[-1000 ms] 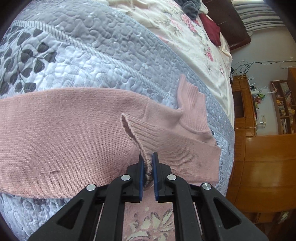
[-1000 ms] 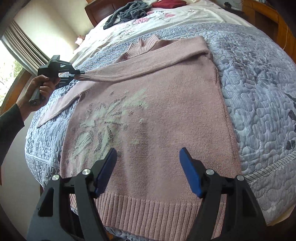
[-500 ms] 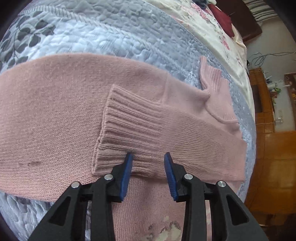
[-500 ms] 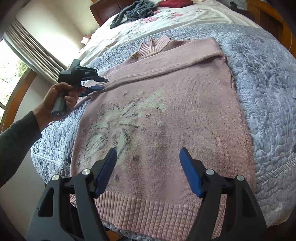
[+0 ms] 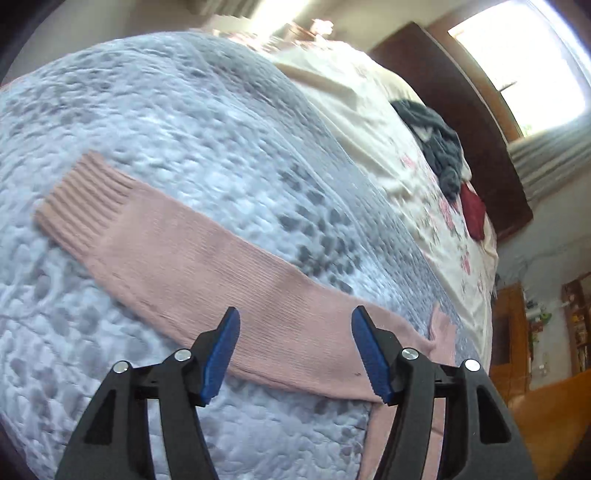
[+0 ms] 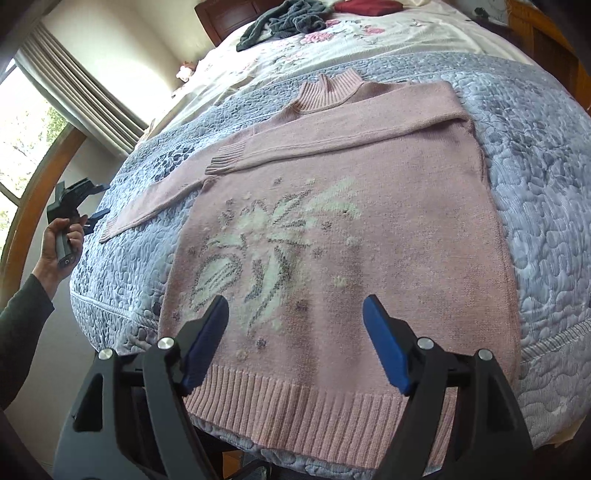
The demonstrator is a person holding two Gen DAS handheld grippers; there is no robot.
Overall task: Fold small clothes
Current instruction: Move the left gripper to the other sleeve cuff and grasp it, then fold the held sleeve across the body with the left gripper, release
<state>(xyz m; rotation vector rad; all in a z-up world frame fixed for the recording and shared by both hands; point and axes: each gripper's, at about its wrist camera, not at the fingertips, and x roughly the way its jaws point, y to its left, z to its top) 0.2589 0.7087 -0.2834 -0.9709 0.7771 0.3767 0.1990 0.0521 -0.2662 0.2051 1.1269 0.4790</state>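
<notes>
Leftmost, left gripper (image 6: 96, 201), fingers spread, empty, off the sweater's (image 6: 369, 229) outstretched sleeve (image 5: 207, 266). Sweater flat on the bed (image 6: 546, 192), front up, other sleeve (image 6: 332, 136) folded across its chest. Right gripper (image 6: 295, 339), fingers spread, empty, above the hem.

One pink sweater (image 6: 369, 229), two tools, one grey garment (image 6: 284, 18), one red garment (image 6: 365, 5).

quilt (image 5: 155, 122) motion-blurred | sweater (image 6: 332, 236) hem partly hidden behind right gripper (image 6: 295, 345); shelf items (image 5: 578, 328) too small
</notes>
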